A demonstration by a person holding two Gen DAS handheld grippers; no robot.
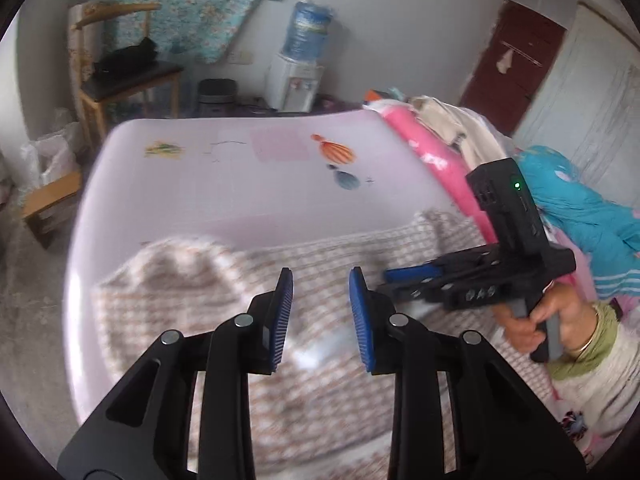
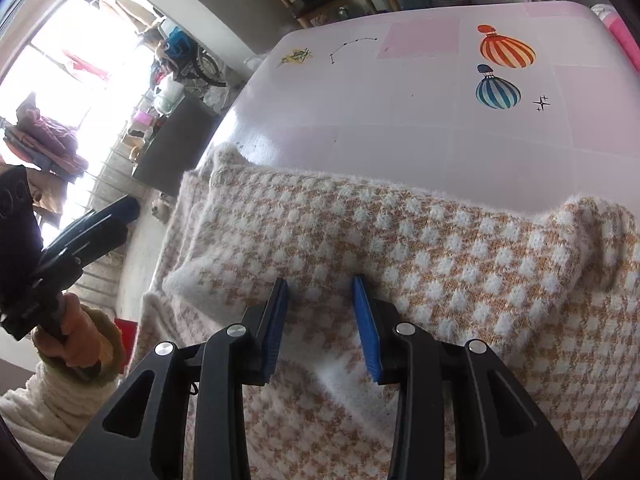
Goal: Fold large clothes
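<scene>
The left gripper [image 1: 321, 280] stands partly open with nothing between its blue pads — so does the right gripper [image 2: 320, 286]. Both hover just above the fuzzy orange-and-white houndstooth sweater [image 2: 440, 264], which lies partly folded on the near edge of the pink table [image 2: 400, 112] — printed with hot-air balloons [image 2: 507, 51].

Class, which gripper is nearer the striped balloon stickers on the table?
Right. The right gripper hovers over the sweater below the balloon stickers; the left gripper sits further towards the table's other side.
</scene>
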